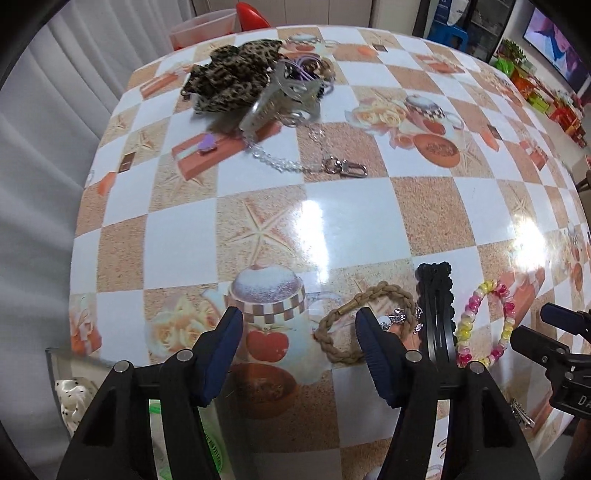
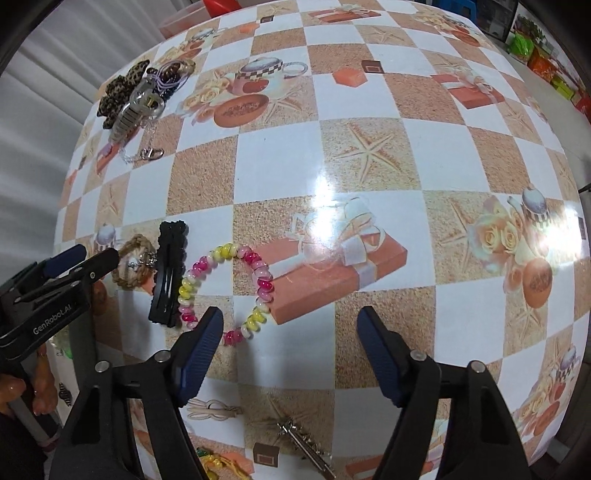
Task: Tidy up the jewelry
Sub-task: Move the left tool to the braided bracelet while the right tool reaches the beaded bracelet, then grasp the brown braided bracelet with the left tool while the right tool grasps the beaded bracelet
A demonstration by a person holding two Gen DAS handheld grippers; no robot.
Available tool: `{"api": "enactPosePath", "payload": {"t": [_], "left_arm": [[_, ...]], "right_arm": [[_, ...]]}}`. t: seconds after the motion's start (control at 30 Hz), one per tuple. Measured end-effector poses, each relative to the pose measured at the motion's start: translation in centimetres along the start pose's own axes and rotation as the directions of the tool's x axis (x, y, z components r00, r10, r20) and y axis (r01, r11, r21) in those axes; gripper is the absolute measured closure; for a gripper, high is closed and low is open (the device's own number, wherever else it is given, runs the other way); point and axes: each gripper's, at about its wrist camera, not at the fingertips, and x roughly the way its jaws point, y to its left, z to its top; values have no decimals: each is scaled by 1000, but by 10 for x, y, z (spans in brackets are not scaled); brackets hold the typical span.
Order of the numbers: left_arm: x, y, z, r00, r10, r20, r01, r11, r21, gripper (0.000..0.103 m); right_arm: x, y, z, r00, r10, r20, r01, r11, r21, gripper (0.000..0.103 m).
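A pink-yellow beaded bracelet [image 2: 225,288] lies near the table's front, also in the left wrist view [image 1: 484,325]. Left of it lie a black hair clip [image 2: 168,273] [image 1: 437,310] and a braided tan rope bracelet [image 2: 135,264] [image 1: 354,325]. My left gripper [image 1: 299,325] is open and empty, its right finger over the rope bracelet. My right gripper [image 2: 290,325] is open and empty, just above the table, its left finger by the beaded bracelet's near edge. At the far left is a pile: leopard scrunchie [image 1: 232,74], clear claw clip [image 1: 273,99], crystal chain with clasp [image 1: 314,162].
The table has a glossy checkered cloth [image 2: 369,110]. A beige hairpin [image 2: 212,408], a silver clip [image 2: 306,443] and a yellow-green trinket [image 2: 212,459] lie at the front edge. A pink tub [image 1: 203,27] stands behind the table. A clear box [image 1: 74,387] sits at the lower left.
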Motion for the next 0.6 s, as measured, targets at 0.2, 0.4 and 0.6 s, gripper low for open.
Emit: {"api": "enactPosePath", "payload": {"t": [0.2, 0.4, 0.6], "left_arm": [[11, -7, -1, 1000, -7, -25, 8, 999, 32, 34], [11, -15, 1, 999, -37, -21, 38, 998, 42, 43], [8, -29, 0, 998, -66, -18, 68, 995, 79, 76]], "right_arm": [[7, 6, 2, 1000, -30, 1, 30, 999, -39, 32], [12, 25, 5, 994, -108, 25, 110, 986, -122, 36], [16, 49, 4, 986, -158, 55, 167, 961, -220, 55]]}}
